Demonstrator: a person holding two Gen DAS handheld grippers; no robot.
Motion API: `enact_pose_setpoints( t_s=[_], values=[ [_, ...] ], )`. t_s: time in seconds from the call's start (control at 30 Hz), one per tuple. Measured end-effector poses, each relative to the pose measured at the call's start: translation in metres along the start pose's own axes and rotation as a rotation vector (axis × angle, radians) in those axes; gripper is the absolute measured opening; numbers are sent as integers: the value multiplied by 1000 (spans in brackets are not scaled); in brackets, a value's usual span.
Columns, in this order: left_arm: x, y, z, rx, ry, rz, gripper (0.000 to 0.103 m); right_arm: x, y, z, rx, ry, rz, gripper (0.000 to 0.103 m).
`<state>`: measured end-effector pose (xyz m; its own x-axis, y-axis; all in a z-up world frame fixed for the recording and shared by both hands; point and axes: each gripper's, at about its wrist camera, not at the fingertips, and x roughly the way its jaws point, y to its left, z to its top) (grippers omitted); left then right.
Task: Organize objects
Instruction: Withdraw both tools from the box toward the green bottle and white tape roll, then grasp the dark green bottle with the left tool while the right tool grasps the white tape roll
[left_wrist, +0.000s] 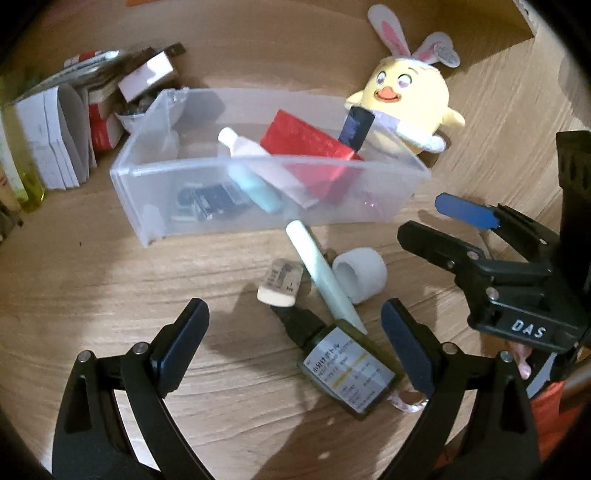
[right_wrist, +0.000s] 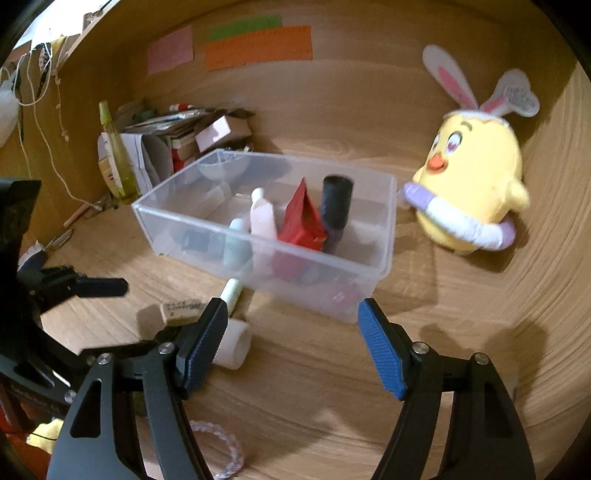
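Both grippers empty, jaws wide: left gripper (left_wrist: 295, 347) over small bottle (left_wrist: 345, 369) on desk; right gripper (right_wrist: 291, 339) near clear bin (right_wrist: 384, 236). Red packet (right_wrist: 303, 221), 2 tubes inside bin.

A translucent, colourless bin (left_wrist: 155, 177) is seen on the brown wood-grain table (left_wrist: 110, 288). Inside it, a red box (left_wrist: 306, 144), a pale pink tube (right_wrist: 263, 218) and a black cylinder (right_wrist: 336, 201) are shown. At far right, a yellow plush chick (right_wrist: 476, 173) is marked by white-and-pink ears. Ribbed blue pads (right_wrist: 380, 350) are borne by the right gripper (right_wrist: 291, 347).
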<state>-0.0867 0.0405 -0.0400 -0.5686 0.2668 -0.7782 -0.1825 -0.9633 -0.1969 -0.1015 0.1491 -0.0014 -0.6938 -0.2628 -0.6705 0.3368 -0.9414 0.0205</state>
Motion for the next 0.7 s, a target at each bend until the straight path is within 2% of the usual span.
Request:
enact_pose_setpoints(
  t_s=[0.17,0.43,0.5,0.57,0.7],
  values=[
    [6,3,-10,-6,30,22,95,10,5,-5,11,34,30,70],
    [-4,24,-22,-63,13,50,95,26,20,-11,-15,75,78,70],
    [-6,26,-24,-69,10,55,93,29,23,-12,-20,84,89,70],
    [-7,27,-27,-65,11,63,82,31,25,-12,-17,89,96,69],
    [-5,31,-31,-70,18,67,72,36,23,-12,-6,107,114,50]
  ],
)
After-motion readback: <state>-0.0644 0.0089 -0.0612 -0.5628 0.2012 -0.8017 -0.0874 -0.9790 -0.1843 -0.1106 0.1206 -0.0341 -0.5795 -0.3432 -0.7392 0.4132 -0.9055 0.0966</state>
